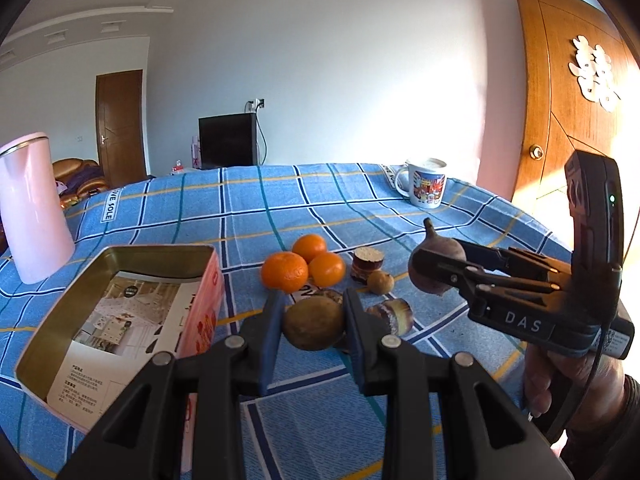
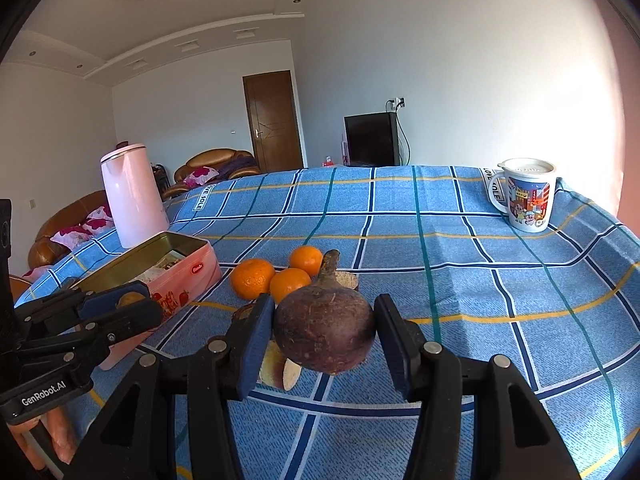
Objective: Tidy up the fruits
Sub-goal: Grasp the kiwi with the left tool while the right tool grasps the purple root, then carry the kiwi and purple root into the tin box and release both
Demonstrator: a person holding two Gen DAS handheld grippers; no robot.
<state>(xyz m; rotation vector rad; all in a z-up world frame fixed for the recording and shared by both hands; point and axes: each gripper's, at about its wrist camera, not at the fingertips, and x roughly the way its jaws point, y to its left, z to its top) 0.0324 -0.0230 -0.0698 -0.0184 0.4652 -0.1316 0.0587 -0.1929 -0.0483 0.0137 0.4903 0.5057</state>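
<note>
My left gripper (image 1: 314,320) is shut on a round brown fruit (image 1: 314,322) and holds it above the blue checked cloth, just right of the open pink tin (image 1: 120,320). My right gripper (image 2: 324,332) is shut on a dark purple bulb-shaped fruit with a stalk (image 2: 324,326), also lifted; it shows in the left wrist view (image 1: 434,268) too. Three oranges (image 1: 302,266) lie together behind, also in the right wrist view (image 2: 276,274). A small brown fruit (image 1: 380,282) and cut brown pieces (image 1: 367,263) lie beside them.
The tin (image 2: 160,272) holds printed paper. A pink kettle (image 1: 32,212) stands at the far left, a printed mug (image 1: 426,182) at the far right near the table edge. A striped cut piece (image 1: 394,312) lies under my grippers.
</note>
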